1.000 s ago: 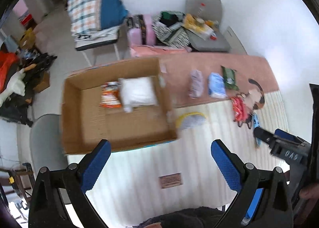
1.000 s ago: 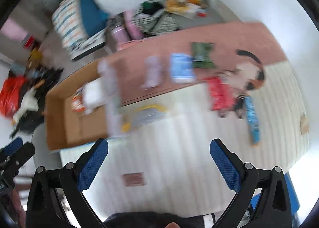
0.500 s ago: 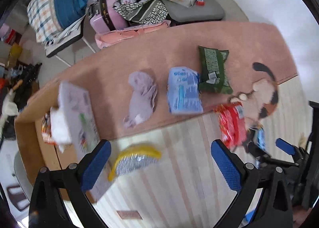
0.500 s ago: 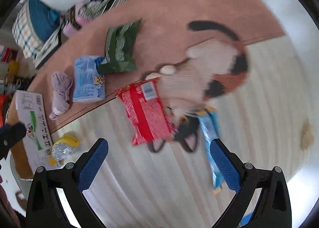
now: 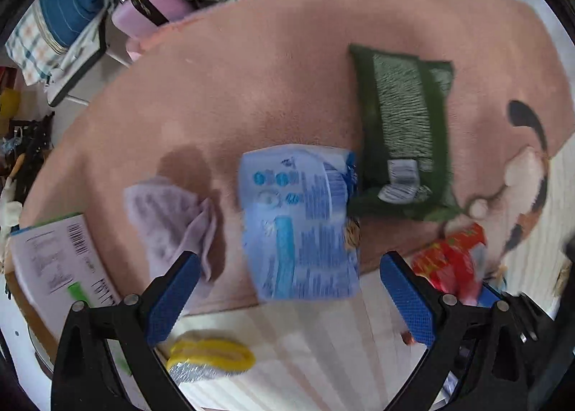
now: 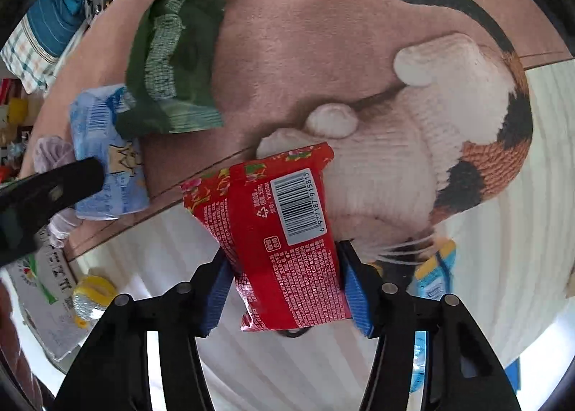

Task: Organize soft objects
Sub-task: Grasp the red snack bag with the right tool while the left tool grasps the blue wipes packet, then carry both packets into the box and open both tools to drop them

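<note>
My right gripper [image 6: 284,285] is shut on a red soft packet [image 6: 280,231] with a barcode, its pads pressing both sides. The red packet also shows in the left wrist view [image 5: 449,263]. My left gripper [image 5: 287,296] is open and empty, its fingers [image 5: 172,296] straddling a light blue soft packet [image 5: 298,220] lying at the pink rug's edge. A lilac cloth [image 5: 172,220] lies left of the blue packet, a green packet [image 5: 402,127] to its right. The blue packet [image 6: 107,152] and green packet [image 6: 176,62] also show in the right wrist view.
A pink rug [image 5: 251,80] with a cat-shaped mat [image 6: 449,105] lies on the pale striped floor. A cardboard box flap [image 5: 61,260] is at left. A yellow and silver item [image 5: 208,360] lies near it. A blue packet [image 6: 435,274] lies under the cat mat. Piled clothes and bags stand behind.
My right gripper closed on the red packet, after being open above it. My left gripper moved in low over the blue packet, still open.
</note>
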Demonstrator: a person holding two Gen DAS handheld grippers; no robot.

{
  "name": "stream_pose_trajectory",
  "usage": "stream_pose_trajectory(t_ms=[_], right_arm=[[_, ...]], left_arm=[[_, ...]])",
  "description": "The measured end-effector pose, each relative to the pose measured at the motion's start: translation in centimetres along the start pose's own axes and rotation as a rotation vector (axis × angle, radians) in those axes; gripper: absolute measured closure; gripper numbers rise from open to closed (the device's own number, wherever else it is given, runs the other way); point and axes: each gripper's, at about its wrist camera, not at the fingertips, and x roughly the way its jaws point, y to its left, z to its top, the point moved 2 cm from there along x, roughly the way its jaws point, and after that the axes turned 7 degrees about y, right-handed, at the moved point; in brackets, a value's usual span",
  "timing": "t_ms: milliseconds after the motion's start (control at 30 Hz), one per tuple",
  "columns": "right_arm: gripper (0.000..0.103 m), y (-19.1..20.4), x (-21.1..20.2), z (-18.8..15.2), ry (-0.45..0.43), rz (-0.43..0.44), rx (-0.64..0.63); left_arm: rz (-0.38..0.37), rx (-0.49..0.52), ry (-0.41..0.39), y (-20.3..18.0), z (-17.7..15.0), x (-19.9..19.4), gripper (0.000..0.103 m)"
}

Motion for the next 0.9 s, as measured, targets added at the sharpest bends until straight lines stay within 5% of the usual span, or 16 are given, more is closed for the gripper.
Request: stream_pose_trajectory(t_ms=[67, 300, 467, 667, 900], right_arm=[[0.043, 0.0, 0.1, 0.1, 0.01, 0.001, -0.007], [0.043, 1.1, 0.7, 0.2, 0.02, -0.075, -0.052], [0.053, 3.0, 0.9, -0.4, -0.015, -0.152, -0.088], [0.056, 4.7, -0.4, -3.2, -0.023, -0.095, -0.091], [0.056, 11.1, -5.9, -9.1, -0.117, 0.008, -0.177]], left_arm=[[0.009, 0.006, 0.037, -0.3, 0.7, 1.6, 0.001], [-0.025, -0.026, 0.05, -0.1, 0.4, 2.6, 0.052], [-0.071, -0.054, 0.039, 0.5, -2.9, 3.1, 0.058], [-0.129, -0.088, -0.023, 2.0, -8.0, 1.9, 0.059], [-0.206, -0.131, -0.166, 7.0, -15.8, -3.9, 0.059]])
